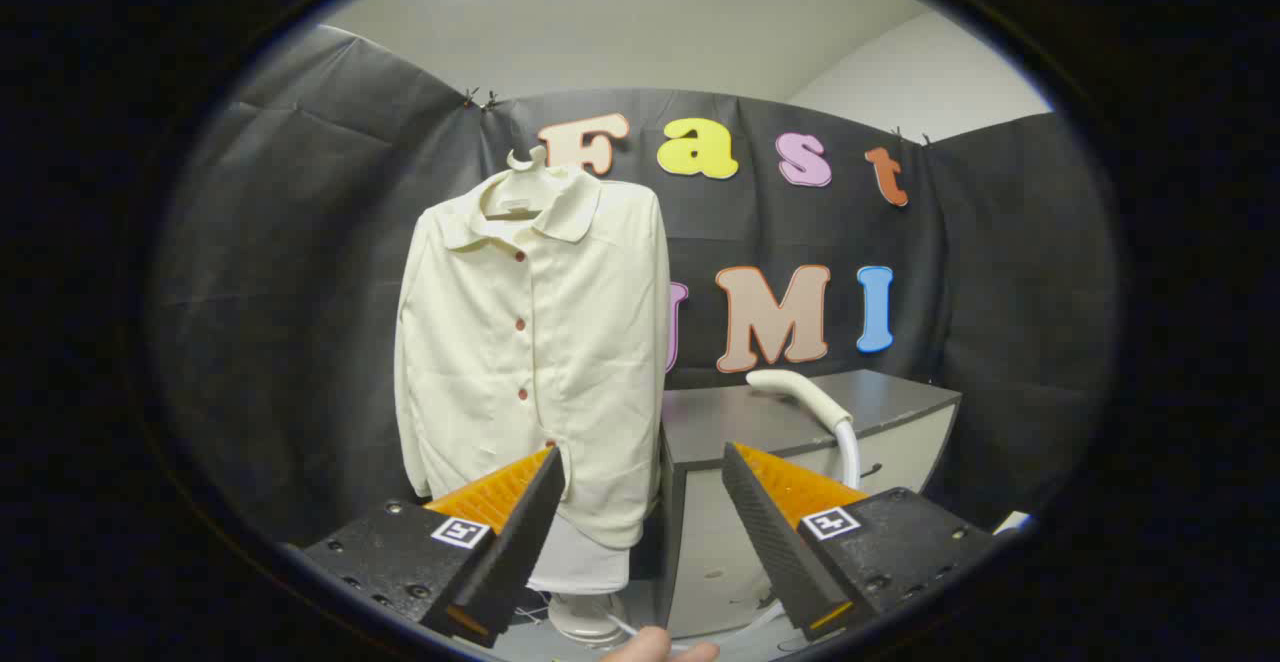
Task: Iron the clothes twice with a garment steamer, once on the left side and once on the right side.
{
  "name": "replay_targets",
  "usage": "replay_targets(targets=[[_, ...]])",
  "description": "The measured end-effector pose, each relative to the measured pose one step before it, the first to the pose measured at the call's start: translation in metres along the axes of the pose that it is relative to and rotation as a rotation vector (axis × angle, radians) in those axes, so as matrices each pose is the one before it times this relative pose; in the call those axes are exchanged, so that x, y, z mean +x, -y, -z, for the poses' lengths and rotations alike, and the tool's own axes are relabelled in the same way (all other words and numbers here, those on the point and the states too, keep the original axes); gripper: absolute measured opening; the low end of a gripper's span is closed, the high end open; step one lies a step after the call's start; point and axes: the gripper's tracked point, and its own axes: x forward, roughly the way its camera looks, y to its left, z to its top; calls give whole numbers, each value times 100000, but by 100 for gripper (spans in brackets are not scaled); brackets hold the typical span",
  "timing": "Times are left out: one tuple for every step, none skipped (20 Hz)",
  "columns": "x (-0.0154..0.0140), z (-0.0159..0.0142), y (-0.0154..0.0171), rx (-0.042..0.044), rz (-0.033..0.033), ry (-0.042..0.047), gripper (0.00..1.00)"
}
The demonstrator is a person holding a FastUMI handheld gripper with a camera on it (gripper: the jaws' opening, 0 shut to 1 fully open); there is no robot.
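Black cloth is hung all round the booth as its wall, with a pale ceiling seen above it, and against that cloth a cream shirt (535,342) is hung on a hanger (522,164), buttoned down the front, upright and a little creased. In the gripper view, the gripper (645,472) is held well back from the shirt, and its fingers (520,532) are spread wide apart with nothing between them; the shirt's lower hem is seen beyond the left finger. Just beside the shirt, to its right, a grey cabinet (900,397) is stood, and on its top the steamer head (800,392) is laid, white and curved, with its hose (850,452) dropped down the cabinet's front, beyond the right finger. By all appearances the steamer has not yet been picked up, so the reach for it is judged to be the step in hand. For that to be done well, the open fingers should be brought over the cabinet and lined up across the curved handle, then closed squarely, so that the head is not twisted when lifted and the hose is left slack. At the bottom, a fingertip (655,647) of the person is glimpsed. Now the count: one shirt, one hanger, four dark red buttons (519,324) made out, one steamer head, one hose, one cabinet.
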Motion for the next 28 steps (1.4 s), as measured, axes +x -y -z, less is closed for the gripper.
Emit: replay_targets(targets=[[109, 79, 50, 38, 231, -1, 98], [17, -29, -88, 69, 263, -18, 98], [-76, 95, -28, -76, 189, -65, 98], [-6, 0, -23, -171, 60, -13, 98], [35, 3, -148, -217, -57, -38, 98], [-27, -47, 27, -327, 286, 5, 98], [-122, 57, 54, -177, 84, -27, 98], [-34, -7, -35, -112, 1, 177, 97], [-88, 49, 42, -82, 266, -16, 97], [-137, 6, 37, -201, -30, -1, 97], [-172, 74, -11, -265, 169, -149, 97], [-146, 31, 101, -324, 262, -24, 97], [-148, -31, 113, -313, 258, 201, 97], [-107, -17, 102, -153, 255, 12, 97], [-71, 118, 93, 93, 198, 31, 97], [-210, -8, -75, 42, -124, -3, 97], [-103, 8, -22, -250, 40, -61, 97], [-40, -108, 99, -418, 87, -62, 97], [-52, -76, 9, -159, -19, -20, 97], [-76, -65, 58, 5, -94, 99, 97], [-10, -165, 41, -87, -151, 252, 97], [38, -127, 148, -167, 97, 90, 97], [42, -52, 278, -572, 280, 176, 97], [165, -49, 437, 61, 747, -676, 98], [40, 254, 385, 571, 229, -962, 98], [262, -209, 333, 600, 174, -307, 97], [426, -307, 485, 449, 277, 85, 97], [371, -147, 507, 386, -10, -364, 96]])
